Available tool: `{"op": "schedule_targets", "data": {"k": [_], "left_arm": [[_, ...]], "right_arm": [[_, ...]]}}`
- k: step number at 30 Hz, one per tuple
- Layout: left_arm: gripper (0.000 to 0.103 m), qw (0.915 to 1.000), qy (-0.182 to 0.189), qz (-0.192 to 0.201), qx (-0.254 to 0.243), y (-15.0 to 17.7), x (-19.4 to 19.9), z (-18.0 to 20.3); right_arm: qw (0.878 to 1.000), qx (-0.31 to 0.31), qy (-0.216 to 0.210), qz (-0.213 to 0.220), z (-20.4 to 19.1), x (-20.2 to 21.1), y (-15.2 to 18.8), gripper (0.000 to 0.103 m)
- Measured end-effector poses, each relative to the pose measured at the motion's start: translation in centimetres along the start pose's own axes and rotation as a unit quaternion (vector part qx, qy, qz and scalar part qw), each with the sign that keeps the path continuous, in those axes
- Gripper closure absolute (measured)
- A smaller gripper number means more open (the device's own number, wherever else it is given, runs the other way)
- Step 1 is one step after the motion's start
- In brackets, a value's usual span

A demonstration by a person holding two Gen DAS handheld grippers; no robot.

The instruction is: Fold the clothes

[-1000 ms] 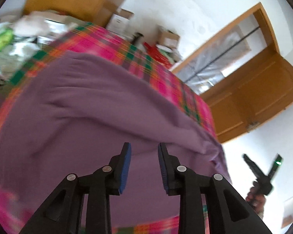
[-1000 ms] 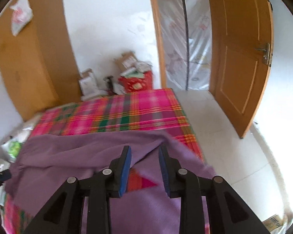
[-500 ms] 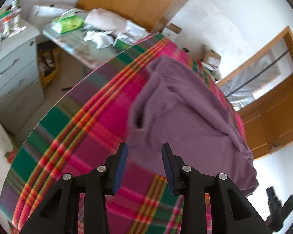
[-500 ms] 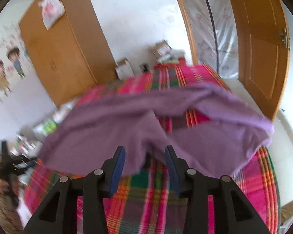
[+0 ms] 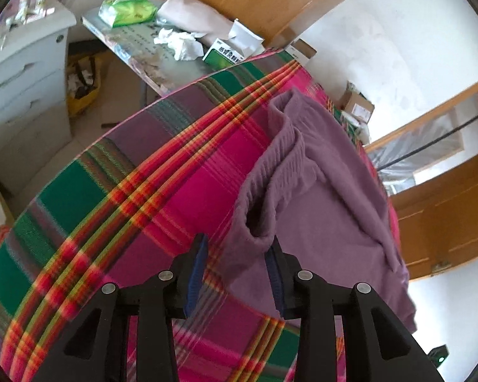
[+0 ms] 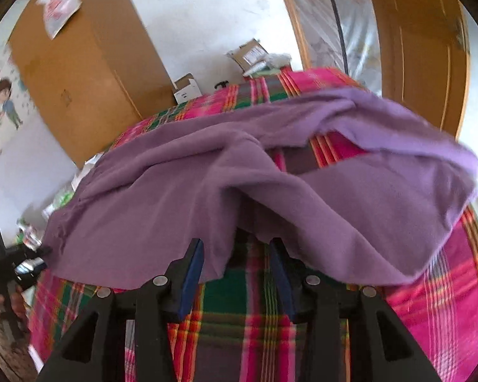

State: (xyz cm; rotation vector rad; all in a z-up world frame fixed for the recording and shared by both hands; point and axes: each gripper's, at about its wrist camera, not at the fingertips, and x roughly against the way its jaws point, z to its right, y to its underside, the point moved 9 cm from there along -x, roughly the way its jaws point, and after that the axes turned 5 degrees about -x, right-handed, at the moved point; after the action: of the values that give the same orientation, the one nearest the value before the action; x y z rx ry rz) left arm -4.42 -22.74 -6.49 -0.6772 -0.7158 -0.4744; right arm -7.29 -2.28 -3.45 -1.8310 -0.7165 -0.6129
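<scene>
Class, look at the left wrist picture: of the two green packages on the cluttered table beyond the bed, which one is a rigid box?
The green box nearer the bed. It has flat faces and sharp edges; the other, a green tissue pack, is soft, crinkled plastic.

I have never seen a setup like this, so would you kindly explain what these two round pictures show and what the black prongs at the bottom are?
There is no robot here: a person holds a two-finger gripper in each hand, and each carries a wide-angle camera looking along its fingers. One picture is from the left gripper, the other from the right gripper. The black prongs with blue pads are the fingers. A purple garment lies rumpled on a bed with a plaid cover. Both grippers' jaws have just been opening. Each stands open at the garment's near edge and holds nothing. In the right picture, the other gripper appears at the far left.
</scene>
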Motion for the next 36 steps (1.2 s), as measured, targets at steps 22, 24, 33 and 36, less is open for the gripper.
{"op": "schedule_targets", "data": {"k": [22,24,33,36], "left_arm": [[0.089,0.9987,0.033,0.023,0.031,-2.4,-1.2,-0.4],[0.091,0.9984,0.04,0.023,0.033,-2.4,-1.0,-0.3],[0.092,0.9949,0.075,0.034,0.06,-2.4,0.7,-0.4],[0.092,0.9938,0.083,0.031,0.067,-2.2,1.1,-0.5]], "right_arm": [[0.997,-0.082,0.009,-0.005,1.1,-3.5,-1.0,0.095],[0.997,-0.081,0.005,0.003,0.9,-3.0,-1.1,0.096],[0.991,-0.124,-0.04,0.027,1.2,0.5,-1.1,0.097],[0.99,-0.128,-0.049,0.033,0.9,1.8,-1.0,0.097]]}}
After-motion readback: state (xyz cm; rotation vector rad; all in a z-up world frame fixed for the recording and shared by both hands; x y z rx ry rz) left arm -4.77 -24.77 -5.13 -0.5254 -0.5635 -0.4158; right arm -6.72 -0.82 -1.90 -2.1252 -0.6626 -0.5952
